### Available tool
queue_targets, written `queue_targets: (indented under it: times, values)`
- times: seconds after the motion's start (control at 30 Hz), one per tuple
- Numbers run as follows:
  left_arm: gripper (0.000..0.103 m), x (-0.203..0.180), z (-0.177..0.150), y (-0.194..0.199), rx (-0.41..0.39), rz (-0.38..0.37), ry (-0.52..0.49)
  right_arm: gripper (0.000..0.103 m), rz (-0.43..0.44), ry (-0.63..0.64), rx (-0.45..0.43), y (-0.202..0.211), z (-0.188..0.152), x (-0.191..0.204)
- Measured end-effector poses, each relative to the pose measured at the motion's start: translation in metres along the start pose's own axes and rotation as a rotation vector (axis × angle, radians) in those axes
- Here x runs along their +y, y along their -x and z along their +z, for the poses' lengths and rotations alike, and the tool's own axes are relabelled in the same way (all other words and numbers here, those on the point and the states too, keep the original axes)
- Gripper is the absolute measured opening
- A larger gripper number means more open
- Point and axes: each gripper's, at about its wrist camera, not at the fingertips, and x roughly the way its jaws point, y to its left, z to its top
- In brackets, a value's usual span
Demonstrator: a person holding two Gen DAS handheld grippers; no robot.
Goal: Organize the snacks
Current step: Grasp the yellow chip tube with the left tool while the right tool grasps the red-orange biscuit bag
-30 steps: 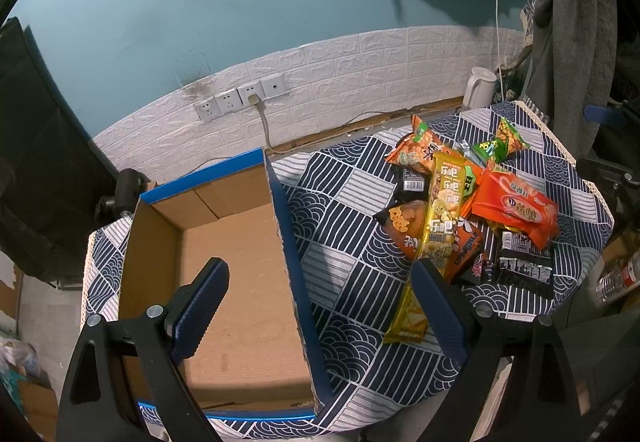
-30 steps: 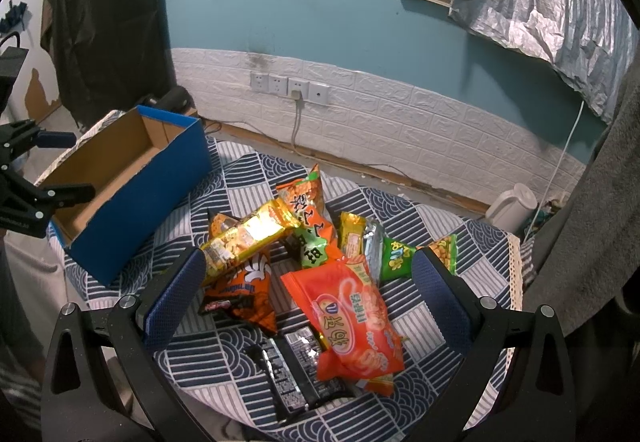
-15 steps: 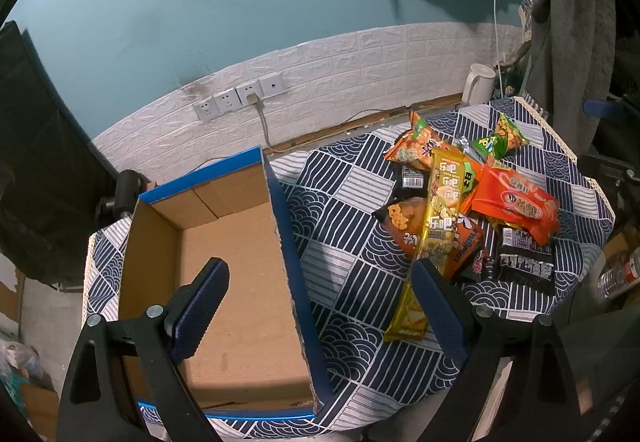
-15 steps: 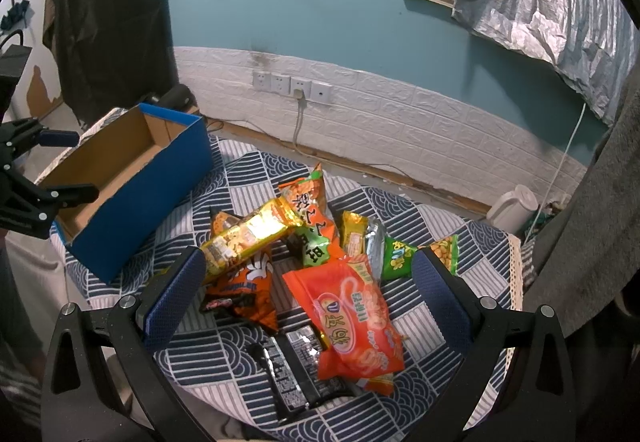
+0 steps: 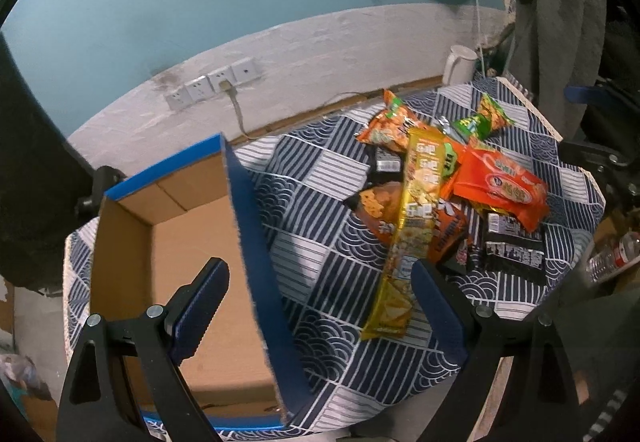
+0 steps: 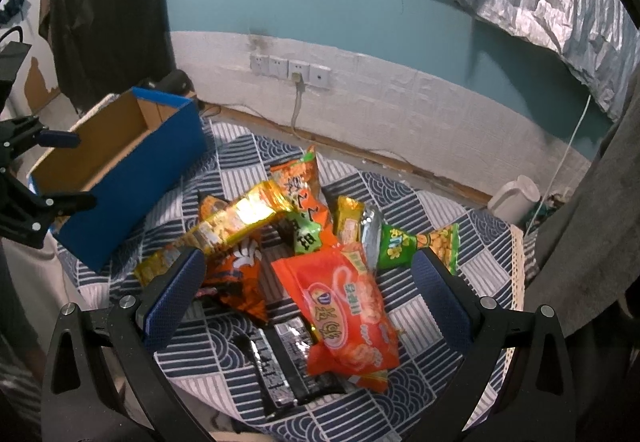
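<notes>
Snacks point(image 6: 304, 250) all lie heaped on the patterned tablecloth point(image 5: 320, 201), beside the empty blue cardboard box point(image 5: 188, 242); nothing is sorted yet. Left gripper point(image 5: 320, 298) and right gripper point(image 6: 308, 294) hover spread, holding nothing.

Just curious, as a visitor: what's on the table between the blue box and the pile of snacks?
Nothing but bare patterned tablecloth between the blue box and the snack pile, as the left wrist view shows.
</notes>
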Motion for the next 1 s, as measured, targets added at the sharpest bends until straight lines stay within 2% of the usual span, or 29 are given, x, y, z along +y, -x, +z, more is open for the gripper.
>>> queue_targets:
  times: [0.3,0.53,0.73,1.0]
  values:
    - [0.094,-0.019,0.008,-0.033,0.053,-0.077,-0.024,0.101,0.023,-0.01,0.094,-0.043,-0.01,-0.027]
    - [0.094,-0.03,0.011,-0.064,0.102,-0.128,-0.014,0.101,0.069,-0.043,0.204,-0.083,-0.029,-0.039]
    - [0.094,-0.043,0.011,-0.09,0.148,-0.15,-0.032,0.101,0.065,-0.009,0.261,-0.103,-0.044,-0.042]
    - [0.094,-0.055,0.012,-0.118,0.197,-0.141,-0.064,0.101,0.083,0.012,0.314,-0.132,-0.059,-0.044]
